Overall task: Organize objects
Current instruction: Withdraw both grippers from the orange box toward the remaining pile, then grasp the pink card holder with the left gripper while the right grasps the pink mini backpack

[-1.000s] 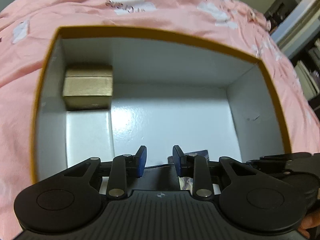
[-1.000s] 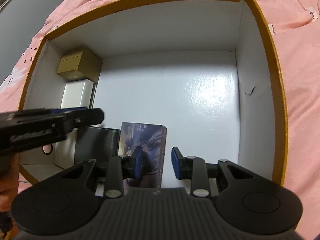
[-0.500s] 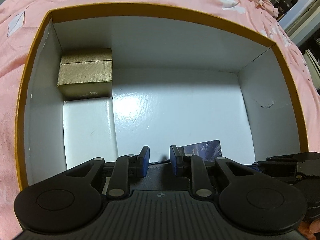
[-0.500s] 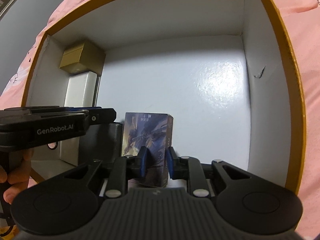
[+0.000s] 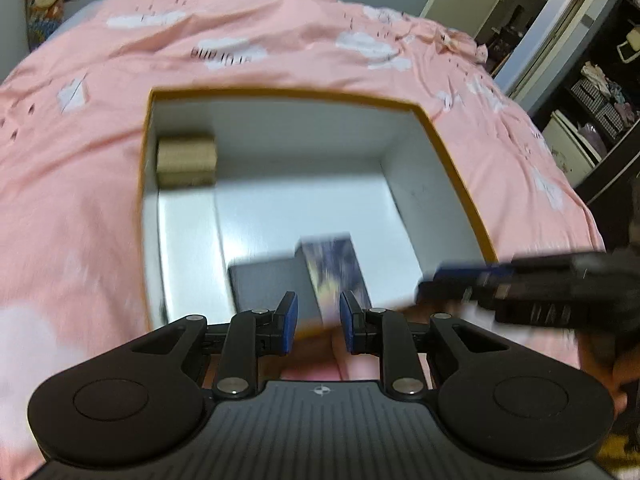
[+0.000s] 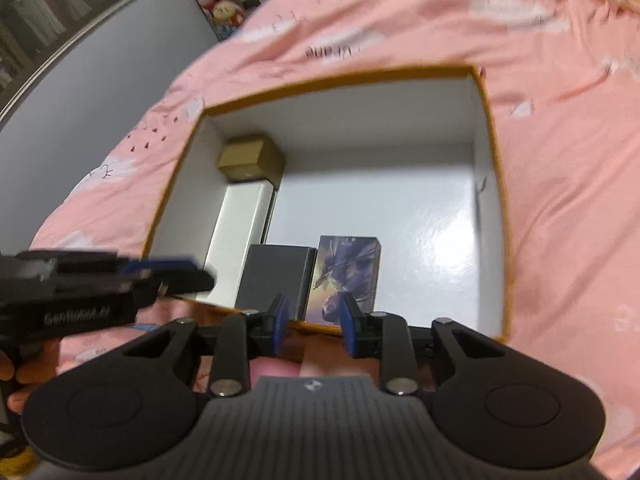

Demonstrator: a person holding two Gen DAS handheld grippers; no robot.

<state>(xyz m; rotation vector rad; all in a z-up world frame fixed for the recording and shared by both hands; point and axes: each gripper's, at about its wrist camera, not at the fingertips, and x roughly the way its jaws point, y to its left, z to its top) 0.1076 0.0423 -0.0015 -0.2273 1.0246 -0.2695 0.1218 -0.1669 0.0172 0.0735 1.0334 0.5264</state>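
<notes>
Box (image 6: pixel 490 152) with four smaller boxes (image 6: pixel 346 276)

Support surface: bed with pink cloud-print cover (image 5: pixel 280 60) (image 6: pixel 560 80). 1 item lies directly on it: open storage box (image 5: pixel 456 168) (image 6: pixel 498 200), orange rim, white interior. Cover surrounds the box on all visible sides.

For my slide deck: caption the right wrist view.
Open right gripper above orange-rimmed white storage box holding illustrated blue card box.

1 open box (image 6: pixel 494 184) holds 4 small boxes: gold (image 6: pixel 250 156), white (image 6: pixel 240 220), black (image 6: pixel 274 276), illustrated (image 6: pixel 346 276).
</notes>
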